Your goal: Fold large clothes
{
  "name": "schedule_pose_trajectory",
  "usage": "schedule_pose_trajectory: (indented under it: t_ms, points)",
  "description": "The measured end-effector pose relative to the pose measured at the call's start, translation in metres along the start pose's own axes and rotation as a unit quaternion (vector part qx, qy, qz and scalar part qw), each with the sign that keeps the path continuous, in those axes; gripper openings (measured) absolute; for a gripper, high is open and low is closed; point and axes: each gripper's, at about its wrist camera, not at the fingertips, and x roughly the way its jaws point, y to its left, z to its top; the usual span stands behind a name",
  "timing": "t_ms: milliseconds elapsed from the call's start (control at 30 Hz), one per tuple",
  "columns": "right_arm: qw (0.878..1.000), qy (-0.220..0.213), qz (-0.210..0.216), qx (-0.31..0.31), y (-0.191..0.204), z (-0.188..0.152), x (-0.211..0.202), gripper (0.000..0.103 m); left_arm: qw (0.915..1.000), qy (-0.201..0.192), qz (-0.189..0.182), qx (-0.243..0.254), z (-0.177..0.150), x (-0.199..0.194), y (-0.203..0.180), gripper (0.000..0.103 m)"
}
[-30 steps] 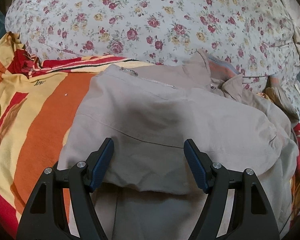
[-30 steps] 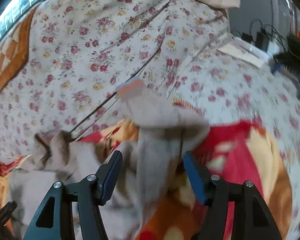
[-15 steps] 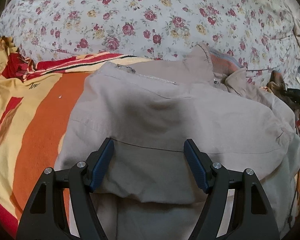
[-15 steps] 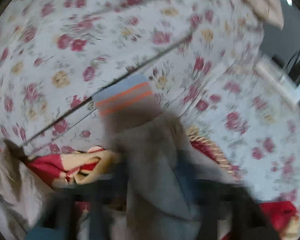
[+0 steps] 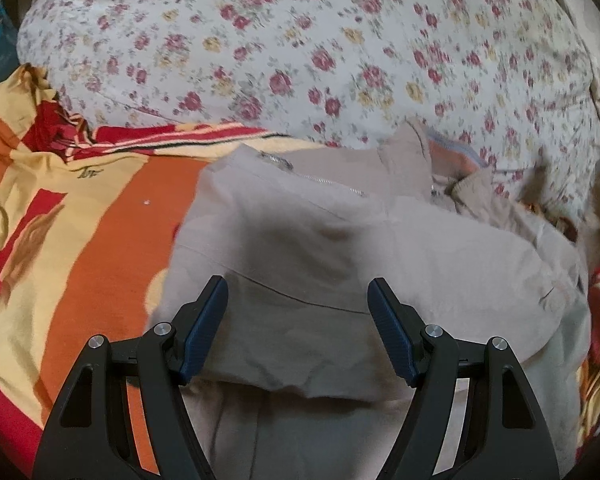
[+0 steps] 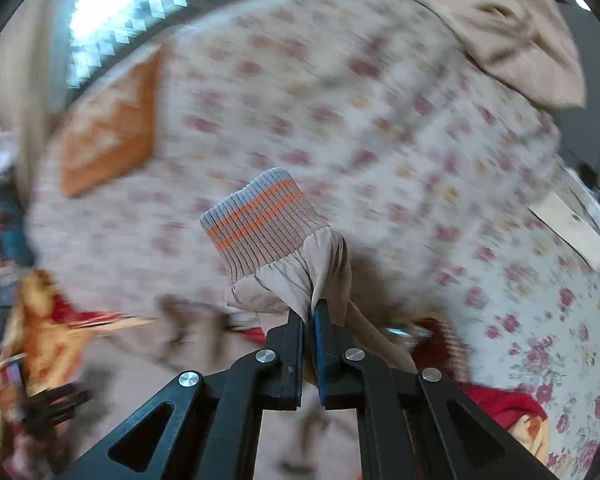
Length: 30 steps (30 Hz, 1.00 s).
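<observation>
One beige jacket (image 5: 340, 248) is lying on one orange and yellow blanket (image 5: 80, 240), in front of one floral quilt (image 5: 300, 40). One zipper (image 5: 324, 179) is showing along its upper fold. Two grippers are working. The left gripper (image 5: 298, 312) is hovering over the jacket body with its jaws spread wide, pinching nothing. The right gripper (image 6: 309, 312) is pinching the sleeve (image 6: 300, 280) just below its one striped cuff (image 6: 260, 220), jaws pressed together on the thin cloth, the cuff standing up above the tips

left gripper (image 5: 298, 300) spread wide, right gripper (image 6: 311, 306) clamped (on cloth).
</observation>
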Motion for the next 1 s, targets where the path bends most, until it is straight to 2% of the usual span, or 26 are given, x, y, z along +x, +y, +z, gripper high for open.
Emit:
schedule_pose_trajectory:
  t_ms: [100, 267, 367, 500, 533, 600, 667, 700, 733, 767, 800, 900, 1000]
  points:
    - [0.997, -0.008, 0.074, -0.024, 0.035, 0.007, -0.031, 0.005, 0.9998, -0.013, -0.009, -0.012, 0.003, -0.012, 0.006, 0.073]
    - [0.978, -0.004, 0.192, -0.079, 0.104, 0.016, -0.061, 0.005, 0.9988, -0.036, -0.024, -0.024, 0.007, -0.031, 0.013, 0.073]
    - [0.961, 0.024, 0.257, -0.098, 0.148, 0.012, -0.045, 0.005, 0.9958, -0.049, -0.060, -0.048, 0.012, -0.040, 0.024, 0.073]
    - [0.945, 0.094, 0.285, -0.132, 0.209, -0.013, 0.018, 0.005, 0.9825, -0.052, -0.149, -0.100, 0.018, -0.043, 0.040, 0.074]
    - [0.941, 0.115, 0.286, -0.137, 0.223, -0.023, 0.039, 0.005, 0.9800, -0.051, -0.159, -0.108, 0.019, -0.042, 0.042, 0.081]
    - [0.944, 0.150, 0.252, -0.154, 0.245, -0.046, 0.092, 0.005, 0.9745, -0.056, -0.177, -0.126, 0.022, -0.040, 0.046, 0.085]
    - [0.948, 0.194, 0.201, -0.150, 0.250, -0.066, 0.139, 0.018, 0.9713, -0.053, -0.187, -0.137, 0.025, -0.035, 0.048, 0.089]
    - [0.951, 0.213, 0.170, -0.145, 0.246, -0.076, 0.160, 0.031, 0.9701, -0.046, -0.192, -0.141, 0.026, -0.030, 0.047, 0.091]
    - [0.955, 0.210, 0.159, -0.136, 0.240, -0.081, 0.166, 0.034, 0.9697, -0.040, -0.194, -0.143, 0.027, -0.028, 0.048, 0.091]
    - [0.960, 0.200, 0.152, -0.124, 0.229, -0.084, 0.165, 0.036, 0.9698, -0.031, -0.194, -0.145, 0.026, -0.024, 0.047, 0.091]
    - [0.962, 0.194, 0.151, -0.116, 0.221, -0.083, 0.160, 0.044, 0.9700, -0.021, -0.193, -0.146, 0.026, -0.021, 0.044, 0.091]
    - [0.974, 0.151, 0.139, -0.091, 0.182, -0.082, 0.116, 0.056, 0.9694, 0.003, -0.202, -0.139, 0.021, -0.010, 0.030, 0.091]
    - [0.987, 0.107, 0.077, -0.090, 0.142, -0.092, 0.060, 0.075, 0.9744, 0.018, -0.189, -0.121, 0.015, 0.001, 0.012, 0.091]
